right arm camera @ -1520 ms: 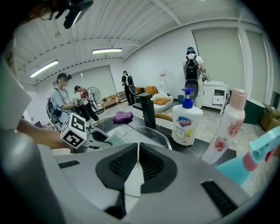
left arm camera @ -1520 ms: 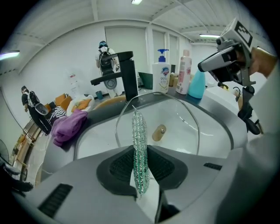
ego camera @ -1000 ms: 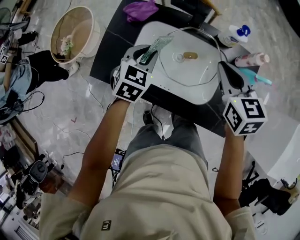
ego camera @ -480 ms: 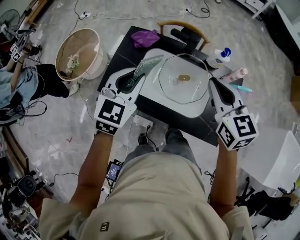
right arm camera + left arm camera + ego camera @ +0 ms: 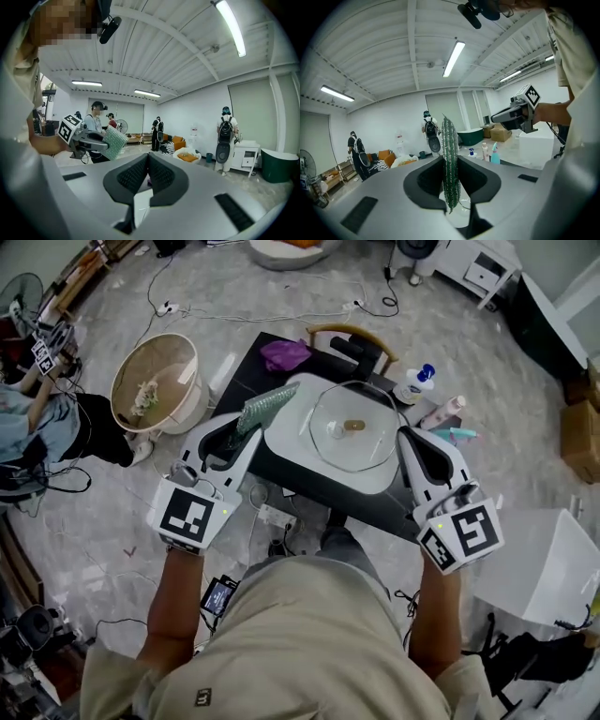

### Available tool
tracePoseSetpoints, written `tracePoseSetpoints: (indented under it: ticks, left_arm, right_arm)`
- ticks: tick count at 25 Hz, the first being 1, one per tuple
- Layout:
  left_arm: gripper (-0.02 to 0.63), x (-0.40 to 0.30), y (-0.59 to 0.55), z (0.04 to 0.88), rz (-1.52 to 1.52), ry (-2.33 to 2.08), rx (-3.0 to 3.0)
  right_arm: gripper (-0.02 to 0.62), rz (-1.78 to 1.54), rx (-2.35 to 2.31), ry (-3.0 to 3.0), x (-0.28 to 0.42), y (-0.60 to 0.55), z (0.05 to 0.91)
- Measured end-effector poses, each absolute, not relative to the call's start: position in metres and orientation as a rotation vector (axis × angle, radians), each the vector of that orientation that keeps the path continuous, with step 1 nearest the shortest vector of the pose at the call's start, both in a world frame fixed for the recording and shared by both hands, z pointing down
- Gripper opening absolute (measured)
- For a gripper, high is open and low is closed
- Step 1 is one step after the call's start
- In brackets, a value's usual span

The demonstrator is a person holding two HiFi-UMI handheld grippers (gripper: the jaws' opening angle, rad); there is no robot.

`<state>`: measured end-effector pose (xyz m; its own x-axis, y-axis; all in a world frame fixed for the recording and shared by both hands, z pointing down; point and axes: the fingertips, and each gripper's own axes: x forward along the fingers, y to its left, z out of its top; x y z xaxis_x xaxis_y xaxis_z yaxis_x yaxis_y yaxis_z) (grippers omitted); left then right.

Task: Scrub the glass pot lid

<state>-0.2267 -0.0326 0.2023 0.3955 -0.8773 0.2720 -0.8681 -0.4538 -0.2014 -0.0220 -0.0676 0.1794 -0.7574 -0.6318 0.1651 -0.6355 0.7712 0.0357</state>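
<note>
left gripper: your jaws pinch the green scrub pad.
right gripper: jaws pressed together (nothing between them).
glass pot lid: flat on the white board, between your grippers.
progress: pad is off the lid; scrubbing looks unfinished.

Right, eyes on the dark table set on the pale marbled floor. A big white tray takes up most of the top, and the glass pot lid lies flat on it, knob up. At the far left corner there's a crumpled purple cloth; just beside it, at the far edge, some black rolled things, can't tell what. Along the right edge: a white bottle with a blue cap, a pink bottle lying down, then something teal. On the floor, left of the table, a round basket; cables trail beyond, and a power strip lies at the near side.
</note>
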Motion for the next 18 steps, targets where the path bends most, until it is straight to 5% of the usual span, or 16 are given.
tracePoseSetpoints:
  ticks: [18]
  left_arm:
    - [0.092, -0.226, 0.044, 0.185, -0.477, 1.523, -2.571]
  right_arm:
    - [0.023, 0.031, 1.087, -2.765, -0.002, 0.013, 0.163]
